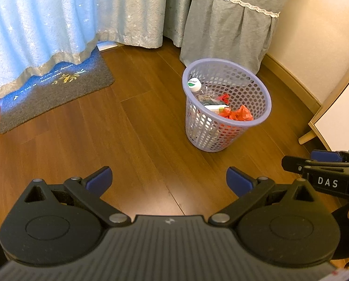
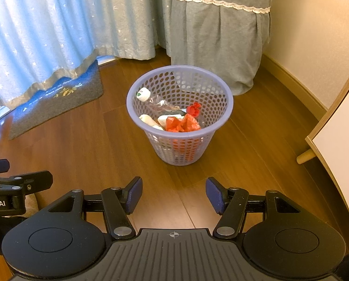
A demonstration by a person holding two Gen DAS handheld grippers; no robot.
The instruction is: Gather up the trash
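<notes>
A lilac perforated waste basket (image 1: 263,93) (image 2: 137,119) stands on the wooden floor. Inside it lie a clear plastic bottle with a white cap (image 1: 194,84) (image 2: 143,93), crumpled red paper (image 1: 238,114) (image 2: 182,124) and some white pieces (image 2: 147,119). My left gripper (image 1: 169,180) is open with nothing between its blue pads, well short of the basket and to its left. My right gripper (image 2: 174,193) is also open and holds nothing, in front of the basket. The right gripper shows at the right edge of the left wrist view (image 1: 324,161), and the left gripper's side shows at the left edge of the right wrist view (image 2: 22,182).
A grey-blue doormat (image 1: 57,93) (image 2: 57,103) lies at the left under light blue curtains (image 1: 45,23) (image 2: 45,28). A grey-green cloth cover (image 1: 225,23) (image 2: 216,35) hangs behind the basket. A white panel with a wooden leg (image 1: 333,107) (image 2: 338,128) stands at the right by the wall.
</notes>
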